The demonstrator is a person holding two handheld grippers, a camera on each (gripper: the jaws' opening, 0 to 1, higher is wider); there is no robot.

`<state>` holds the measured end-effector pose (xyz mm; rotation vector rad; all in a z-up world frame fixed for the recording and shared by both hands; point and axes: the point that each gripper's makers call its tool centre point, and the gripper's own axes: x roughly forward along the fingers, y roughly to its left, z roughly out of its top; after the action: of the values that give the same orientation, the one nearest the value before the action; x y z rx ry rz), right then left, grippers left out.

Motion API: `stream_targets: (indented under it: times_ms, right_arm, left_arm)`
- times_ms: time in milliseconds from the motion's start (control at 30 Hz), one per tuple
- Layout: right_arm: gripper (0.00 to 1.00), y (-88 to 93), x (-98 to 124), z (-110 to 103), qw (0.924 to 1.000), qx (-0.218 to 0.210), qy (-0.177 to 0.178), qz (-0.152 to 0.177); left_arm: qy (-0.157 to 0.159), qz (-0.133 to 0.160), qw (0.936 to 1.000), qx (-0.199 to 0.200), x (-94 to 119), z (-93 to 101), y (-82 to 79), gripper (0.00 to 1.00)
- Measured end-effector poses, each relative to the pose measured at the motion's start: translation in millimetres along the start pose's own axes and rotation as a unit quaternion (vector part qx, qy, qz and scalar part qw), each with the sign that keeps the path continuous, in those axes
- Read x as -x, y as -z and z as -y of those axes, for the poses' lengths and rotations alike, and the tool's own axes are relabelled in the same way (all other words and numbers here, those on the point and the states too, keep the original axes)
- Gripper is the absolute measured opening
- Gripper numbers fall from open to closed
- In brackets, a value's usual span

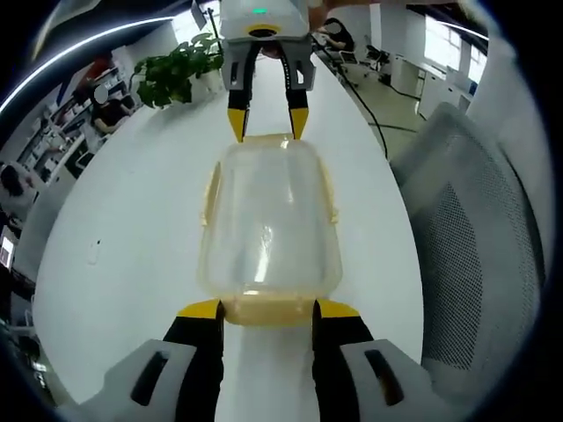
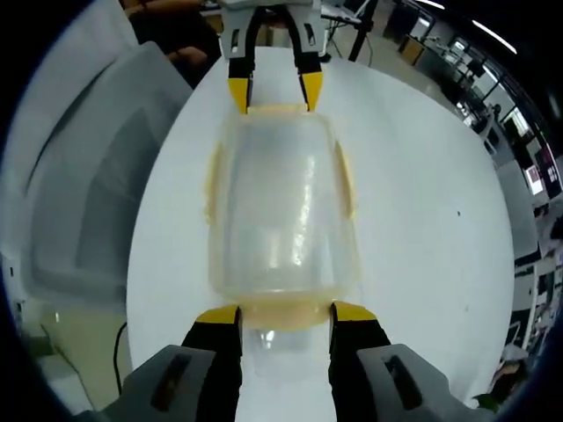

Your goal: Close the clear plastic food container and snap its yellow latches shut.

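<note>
Both grippers are seen at opposite short ends of the clear plastic food container (image 1: 271,224), which lies with its lid on upon a white table (image 1: 132,220). In the left gripper view, the left gripper (image 1: 268,309) is held with its yellow-tipped jaws spread to either side of the near yellow end latch (image 1: 268,310); nothing is gripped between them. The right gripper (image 1: 267,125) is seen across the container, its jaws likewise parted, tips just at the far rim. In the right gripper view, the right gripper's jaws flank the latch at its own end in the same way. Yellow latches are also seen along both long sides. A grey mesh chair (image 1: 475,237) is placed just beside the table, and a potted plant (image 1: 176,70) is seen farther off.
</note>
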<state>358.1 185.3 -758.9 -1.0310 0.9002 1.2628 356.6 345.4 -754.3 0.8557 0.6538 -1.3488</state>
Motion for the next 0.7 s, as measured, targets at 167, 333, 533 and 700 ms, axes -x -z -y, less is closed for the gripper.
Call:
stream_targets:
  times_ms: [167,333,533,700]
  right_arm:
    - [0.36,6.3,3,1,1.0000,0.007,-0.002,-0.004]
    - [0.36,15.3,4,0,0.9999,0.007,-0.007,-0.006]
    - [0.36,23.5,4,2,0.9999,0.007,-0.012,-0.011]
    - [0.36,29.9,8,4,0.9998,0.008,-0.016,-0.012]
  left_arm:
    - [-0.002,0.001,0.9999,0.011,-5,2.4,-5.8,0.38]
    - [-0.002,0.008,0.9999,0.014,-10,4.2,-12.4,0.38]
    - [-0.003,0.009,0.9998,0.019,-16,3.5,-18.2,0.38]
    - [-0.002,0.015,0.9995,0.027,-21,3.8,-23.6,0.38]
